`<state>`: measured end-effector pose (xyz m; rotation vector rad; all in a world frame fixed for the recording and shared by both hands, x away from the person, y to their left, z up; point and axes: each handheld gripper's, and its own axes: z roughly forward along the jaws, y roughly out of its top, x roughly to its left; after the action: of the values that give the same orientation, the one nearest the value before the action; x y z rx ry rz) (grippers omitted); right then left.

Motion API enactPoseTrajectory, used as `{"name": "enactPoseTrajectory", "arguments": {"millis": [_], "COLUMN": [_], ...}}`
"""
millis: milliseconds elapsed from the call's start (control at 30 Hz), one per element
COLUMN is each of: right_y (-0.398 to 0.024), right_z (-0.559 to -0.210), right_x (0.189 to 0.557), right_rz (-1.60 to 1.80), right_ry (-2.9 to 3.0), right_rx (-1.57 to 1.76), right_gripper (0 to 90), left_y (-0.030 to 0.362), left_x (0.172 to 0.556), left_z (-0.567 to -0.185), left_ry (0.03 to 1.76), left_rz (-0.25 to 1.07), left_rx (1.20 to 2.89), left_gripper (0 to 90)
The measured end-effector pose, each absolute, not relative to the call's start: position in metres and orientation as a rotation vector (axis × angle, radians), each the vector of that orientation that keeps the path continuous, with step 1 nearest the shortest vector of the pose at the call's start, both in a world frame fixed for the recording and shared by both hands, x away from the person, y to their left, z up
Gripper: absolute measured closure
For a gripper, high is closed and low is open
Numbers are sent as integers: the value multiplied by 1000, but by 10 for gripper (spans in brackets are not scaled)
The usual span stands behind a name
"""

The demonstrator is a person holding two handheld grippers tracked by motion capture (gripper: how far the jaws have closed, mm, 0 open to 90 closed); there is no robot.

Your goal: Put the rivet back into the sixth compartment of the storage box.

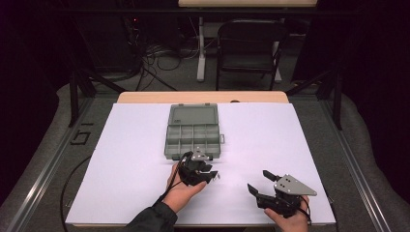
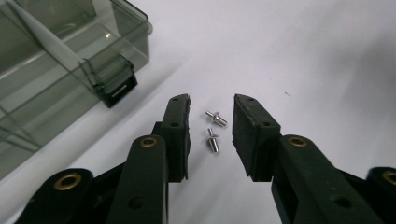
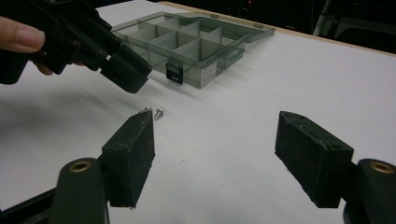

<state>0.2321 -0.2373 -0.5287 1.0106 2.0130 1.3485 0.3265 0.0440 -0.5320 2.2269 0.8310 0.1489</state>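
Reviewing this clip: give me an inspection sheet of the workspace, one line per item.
Surface: white sheet over a wooden table.
Job's things: open compartment box, compartments look empty; two small metal pins on the sheet beside it.
Clutter: nothing seen.
Grippers: left gripper open, jaws either side of the pins; right gripper open, holding nothing.
Cables: black cable off the table's left edge; more on the floor behind.
Surroundings: dark room, chair beyond the table.

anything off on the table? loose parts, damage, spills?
Two small metal pins lie loose on the white table cover, outside the open organizer box, between the open jaws of the left tool. The box's visible compartments look empty. The right tool is open too. No damage or spill is visible.
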Motion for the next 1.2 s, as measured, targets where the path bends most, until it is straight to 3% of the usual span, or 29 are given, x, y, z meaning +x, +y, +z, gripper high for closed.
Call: {"name": "enactPoseTrajectory", "arguments": {"millis": [1200], "right_y": [-237], "right_z": [-528], "right_x": [232], "right_rz": [1350], "right_ry": [2014], "right_rx": [1007], "right_gripper": [283], "left_y": [34], "left_x": [332], "left_z": [-552], "left_ry": [865], "left_rz": [110], "left_rx": [2291], "left_gripper": [820]}}
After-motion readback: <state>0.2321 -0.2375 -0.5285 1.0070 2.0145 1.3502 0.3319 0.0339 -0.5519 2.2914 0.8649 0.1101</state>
